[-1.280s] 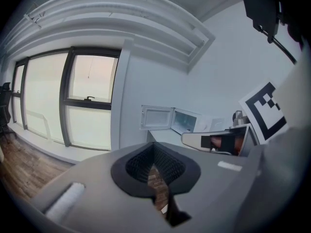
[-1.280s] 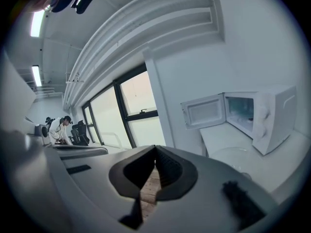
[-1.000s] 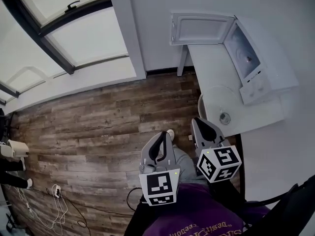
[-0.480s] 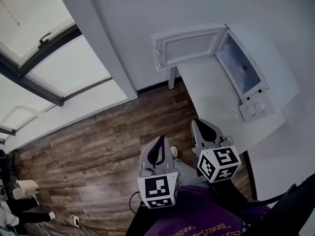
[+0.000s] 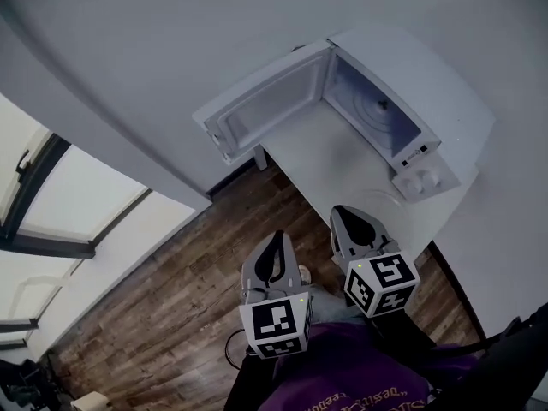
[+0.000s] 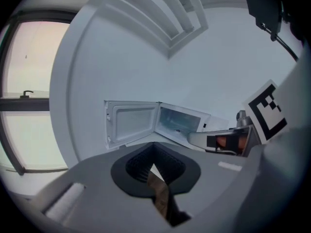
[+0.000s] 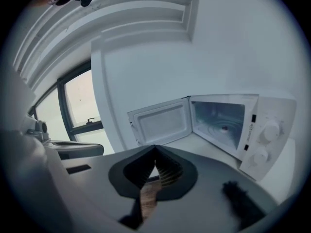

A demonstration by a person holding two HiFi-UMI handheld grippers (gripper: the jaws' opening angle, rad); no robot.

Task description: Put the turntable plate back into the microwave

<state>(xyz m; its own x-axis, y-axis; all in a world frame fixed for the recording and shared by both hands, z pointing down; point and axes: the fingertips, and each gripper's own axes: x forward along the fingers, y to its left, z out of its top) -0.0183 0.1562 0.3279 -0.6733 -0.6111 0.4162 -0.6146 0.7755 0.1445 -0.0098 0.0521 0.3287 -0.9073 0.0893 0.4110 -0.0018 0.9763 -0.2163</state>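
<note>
The white microwave (image 5: 402, 118) stands on a white table (image 5: 330, 157), its door (image 5: 257, 110) swung wide to the left. Its cavity (image 7: 221, 123) shows only a small hub on the floor. A faint pale rim on the table just past my right gripper may be the turntable plate (image 5: 387, 197); I cannot tell for sure. My left gripper (image 5: 276, 242) hangs over the wood floor, short of the table, shut and empty. My right gripper (image 5: 347, 214) sits at the table's near edge, also shut and empty. Both point toward the open microwave (image 6: 180, 125).
The wood floor (image 5: 171, 306) lies below and left. A large window (image 5: 51, 221) with a dark frame fills the left side. Behind the microwave rises a plain white wall (image 5: 171, 32). Two control knobs (image 7: 269, 130) sit right of the cavity.
The head view has swung round: microwave and table now sit nearer the middle and the window has slid left. Both grippers, still shut, moved along toward the microwave.
</note>
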